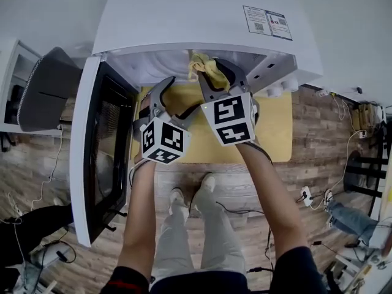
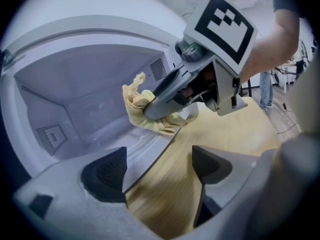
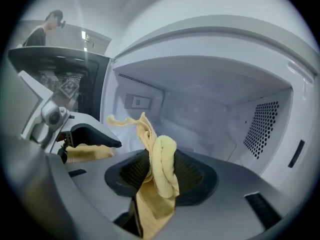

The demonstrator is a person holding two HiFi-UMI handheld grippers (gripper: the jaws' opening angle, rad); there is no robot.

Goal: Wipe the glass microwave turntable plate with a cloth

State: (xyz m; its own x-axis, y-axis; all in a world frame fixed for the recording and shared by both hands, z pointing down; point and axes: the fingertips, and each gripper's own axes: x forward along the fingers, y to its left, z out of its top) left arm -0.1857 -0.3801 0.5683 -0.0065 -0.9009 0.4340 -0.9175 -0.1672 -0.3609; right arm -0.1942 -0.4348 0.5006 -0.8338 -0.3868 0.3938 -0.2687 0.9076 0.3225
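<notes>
The right tool [image 3: 160, 170] is pinching a yellow cloth [image 3: 163, 159] between its dark ribbed pads. The cloth is soft, twisted into a thick roll at the jaws, with a loose tail curling above and a flat fold hanging below. The left tool [image 2: 157, 166] is spread and holds nothing; between its jaws only wood grain and a pale curved edge show.

Both tools are at the mouth of the white microwave [image 1: 202, 17], whose dark-windowed door [image 1: 101, 146] is swung wide to the left. Just ahead of the left tool, at the front of the cavity floor, lies a glossy, streaky, translucent surface with a rounded rim. I judge this to be the glass turntable plate [image 2: 142, 151], though the views do not make that certain. The cavity walls are smooth white, with perforated vent patches on the sides. The microwave sits on a yellow wood-grained desk [image 1: 275, 127].

As for progress, the cloth is gripped and brought to the opening, near the plate, but I cannot tell whether it touches it. The wiping seems to be at its start or barely under way, with most of the surface left to cover.
</notes>
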